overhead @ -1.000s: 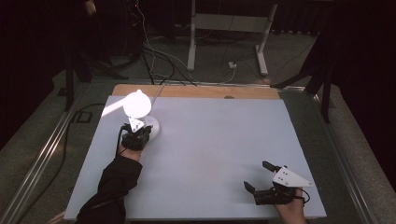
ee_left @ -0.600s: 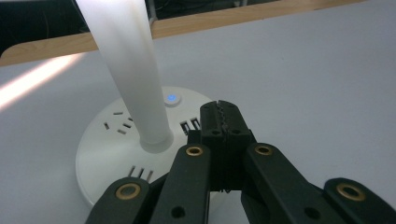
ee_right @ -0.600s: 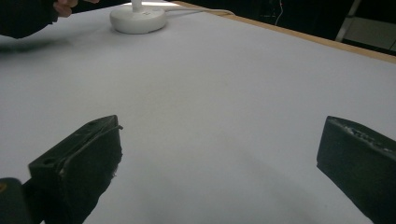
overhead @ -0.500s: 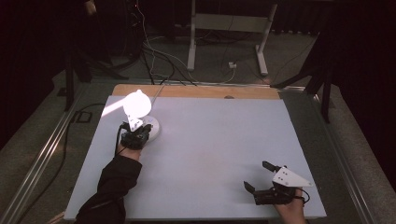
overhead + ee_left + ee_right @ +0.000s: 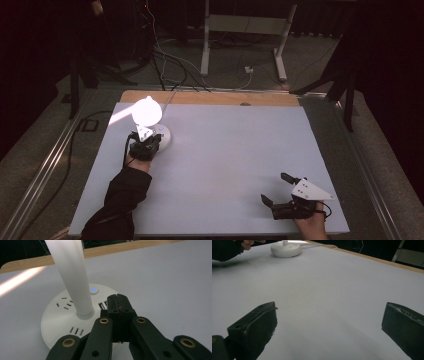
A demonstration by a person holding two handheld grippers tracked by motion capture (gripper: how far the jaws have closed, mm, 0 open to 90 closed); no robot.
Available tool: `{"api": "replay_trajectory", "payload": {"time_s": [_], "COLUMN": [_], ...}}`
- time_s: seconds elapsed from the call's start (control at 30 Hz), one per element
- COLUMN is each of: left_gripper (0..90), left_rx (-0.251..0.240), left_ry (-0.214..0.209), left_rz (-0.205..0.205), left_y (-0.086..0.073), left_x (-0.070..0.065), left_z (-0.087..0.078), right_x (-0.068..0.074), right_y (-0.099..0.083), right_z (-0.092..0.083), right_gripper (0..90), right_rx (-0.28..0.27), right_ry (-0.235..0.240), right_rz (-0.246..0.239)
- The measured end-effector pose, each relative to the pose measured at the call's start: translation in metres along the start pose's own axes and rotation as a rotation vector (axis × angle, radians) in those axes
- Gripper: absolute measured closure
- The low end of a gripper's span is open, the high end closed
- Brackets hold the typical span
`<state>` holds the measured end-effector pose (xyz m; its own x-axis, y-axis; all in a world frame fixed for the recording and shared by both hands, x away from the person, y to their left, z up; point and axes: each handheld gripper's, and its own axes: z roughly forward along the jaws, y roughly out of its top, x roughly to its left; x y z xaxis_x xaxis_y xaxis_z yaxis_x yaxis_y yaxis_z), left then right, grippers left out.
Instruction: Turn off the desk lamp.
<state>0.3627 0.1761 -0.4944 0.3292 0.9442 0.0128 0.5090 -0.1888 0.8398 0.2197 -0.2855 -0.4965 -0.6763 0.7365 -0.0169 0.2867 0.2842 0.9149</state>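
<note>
Lamp base [image 5: 60,320], white, no readable writing, under closed empty left claw [image 5: 119,302]; right claw [image 5: 329,322] wide open, empty.

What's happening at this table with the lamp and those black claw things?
A person holds a two-jaw gripper in each hand. The left gripper, jaws shut with nothing between them, sits over the round white base of a lit desk lamp, close to its small blue-lit button. The right gripper rests at the near right of the white table, jaws open and holding nothing.
</note>
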Motion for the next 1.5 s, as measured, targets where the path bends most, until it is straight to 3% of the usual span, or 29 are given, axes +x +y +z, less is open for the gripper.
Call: {"api": "replay_trajectory", "payload": {"time_s": [1.07,1.13,1.2,1.37,1.47,1.5], "left_gripper": [90.0,90.0,90.0,90.0,90.0,82.7], "left_rx": [0.056,0.066,0.062,0.054,0.045,0.049], "left_ry": [0.015,0.019,0.021,0.001,-0.01,-0.009], "left_rz": [0.035,0.023,0.039,-0.035,-0.041,-0.039], "left_y": [-0.012,-0.011,-0.011,-0.007,-0.001,0.0], "left_x": [0.0,-0.001,-0.002,0.003,0.001,-0.001], "left_z": [0.013,0.013,0.013,0.008,0.002,0.0], "right_x": [0.0,0.0,0.001,-0.001,-0.001,-0.001], "right_y": [0.0,0.0,0.0,0.0,0.0,0.0], "right_z": [0.0,0.0,0.0,0.0,0.0,0.0], "right_gripper": [0.0,0.0,0.0,0.0,0.0,0.0], "right_rx": [0.003,0.004,0.005,0.002,0.004,0.003], "right_ry": [0.001,0.001,0.001,-0.001,-0.001,-0.001], "right_rz": [0.001,0.002,0.0,0.001,0.003,0.001]}}
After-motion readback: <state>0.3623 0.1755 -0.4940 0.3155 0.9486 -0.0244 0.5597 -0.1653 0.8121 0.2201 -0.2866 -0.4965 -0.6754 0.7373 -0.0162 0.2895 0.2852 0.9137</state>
